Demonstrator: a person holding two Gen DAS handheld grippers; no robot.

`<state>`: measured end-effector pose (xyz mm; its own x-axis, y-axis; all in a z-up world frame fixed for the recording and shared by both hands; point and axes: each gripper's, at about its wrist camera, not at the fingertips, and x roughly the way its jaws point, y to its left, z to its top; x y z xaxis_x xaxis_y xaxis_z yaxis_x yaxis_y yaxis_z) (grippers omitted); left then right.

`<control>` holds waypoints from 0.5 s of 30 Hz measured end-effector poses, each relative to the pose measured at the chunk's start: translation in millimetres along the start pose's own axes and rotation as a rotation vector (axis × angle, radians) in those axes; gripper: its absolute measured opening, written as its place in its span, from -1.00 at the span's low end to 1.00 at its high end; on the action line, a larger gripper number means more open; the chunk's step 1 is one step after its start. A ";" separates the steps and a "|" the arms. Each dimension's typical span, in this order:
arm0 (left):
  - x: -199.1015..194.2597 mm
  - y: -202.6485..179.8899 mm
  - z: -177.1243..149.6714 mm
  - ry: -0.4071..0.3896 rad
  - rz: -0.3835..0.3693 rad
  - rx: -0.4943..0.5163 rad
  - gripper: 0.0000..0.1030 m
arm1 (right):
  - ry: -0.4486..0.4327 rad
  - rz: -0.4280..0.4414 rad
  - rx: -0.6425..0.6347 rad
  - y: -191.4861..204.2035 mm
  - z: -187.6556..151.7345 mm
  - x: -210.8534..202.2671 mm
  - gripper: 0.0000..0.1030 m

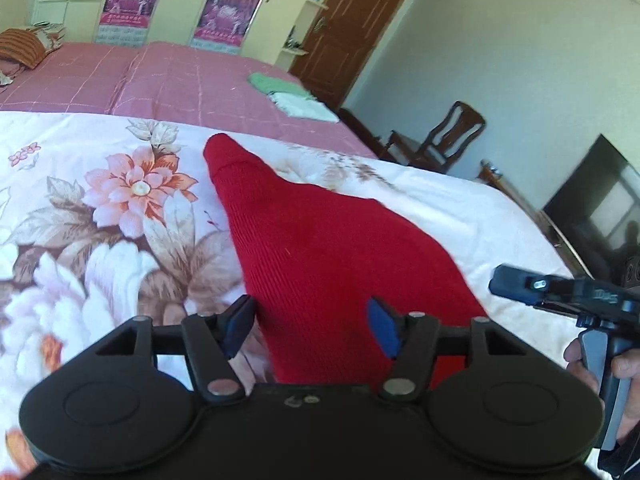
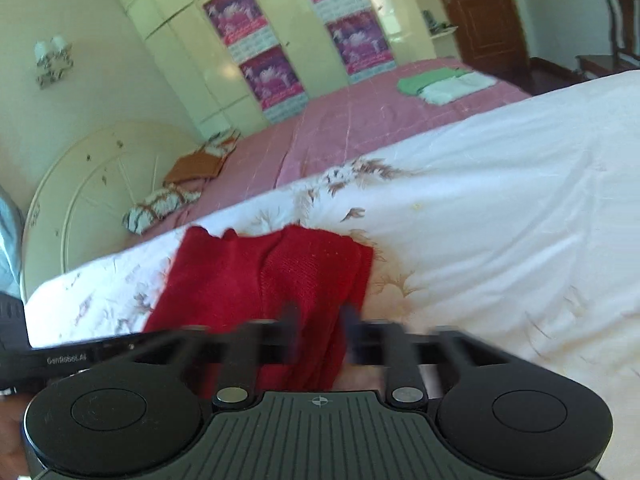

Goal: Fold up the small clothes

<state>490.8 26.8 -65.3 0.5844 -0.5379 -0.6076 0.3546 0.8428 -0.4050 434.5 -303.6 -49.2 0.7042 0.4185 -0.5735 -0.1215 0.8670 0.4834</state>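
Observation:
A red knitted garment (image 1: 320, 248) lies on the floral bedspread (image 1: 100, 208), one sleeve reaching away to the upper left. My left gripper (image 1: 312, 326) is open just above its near part, one finger on each side of the cloth. In the right wrist view the red garment (image 2: 280, 280) lies bunched in front of my right gripper (image 2: 318, 334). That gripper is motion-blurred, with its fingers narrowly apart over the cloth's near edge. The right gripper also shows in the left wrist view (image 1: 560, 292), at the right edge beside the garment.
A pink checked bed cover (image 1: 180, 76) lies beyond the floral one, with folded green (image 1: 272, 82) and white (image 1: 300, 106) clothes at its far right. Pillows (image 2: 168, 200) lie by the headboard. A wooden chair (image 1: 444, 136), a door and a dark TV screen (image 1: 596, 200) stand to the right.

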 end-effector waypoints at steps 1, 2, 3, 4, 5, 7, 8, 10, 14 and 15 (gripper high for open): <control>-9.1 -2.2 -8.2 -0.007 -0.001 0.001 0.21 | -0.031 0.041 -0.010 3.5 -6.1 -15.5 0.39; -16.5 -2.9 -16.0 -0.008 -0.008 -0.009 0.21 | -0.026 0.071 -0.018 7.9 -12.0 -27.1 0.37; -23.2 -2.5 -23.2 -0.014 -0.018 -0.025 0.22 | -0.013 0.083 -0.016 11.7 -18.7 -36.6 0.29; -27.8 -1.5 -29.2 -0.018 -0.025 -0.045 0.22 | 0.002 0.112 -0.009 15.5 -26.6 -45.2 0.06; -31.5 0.0 -35.6 -0.015 -0.027 -0.066 0.20 | 0.024 0.133 0.007 18.1 -33.7 -50.0 -0.16; -38.3 0.8 -46.8 -0.013 -0.029 -0.093 0.19 | 0.064 0.165 0.026 23.0 -46.8 -53.8 -0.39; -43.1 1.1 -52.0 -0.018 -0.035 -0.103 0.19 | 0.082 0.155 0.020 26.5 -52.0 -52.0 -0.39; -54.0 1.6 -64.3 -0.024 -0.049 -0.121 0.20 | 0.104 0.140 0.029 30.1 -59.9 -47.1 -0.39; -69.6 1.9 -91.8 -0.014 -0.051 -0.152 0.20 | 0.103 0.140 0.038 35.9 -66.8 -50.1 -0.38; -70.2 3.9 -96.1 -0.008 -0.063 -0.178 0.19 | 0.102 0.137 0.027 38.0 -67.6 -50.0 -0.39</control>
<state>381.0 65.7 -89.9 0.5708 -0.5886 -0.5724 0.2563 0.7901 -0.5568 347.4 -273.3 -46.9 0.6077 0.5590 -0.5641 -0.1923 0.7928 0.5784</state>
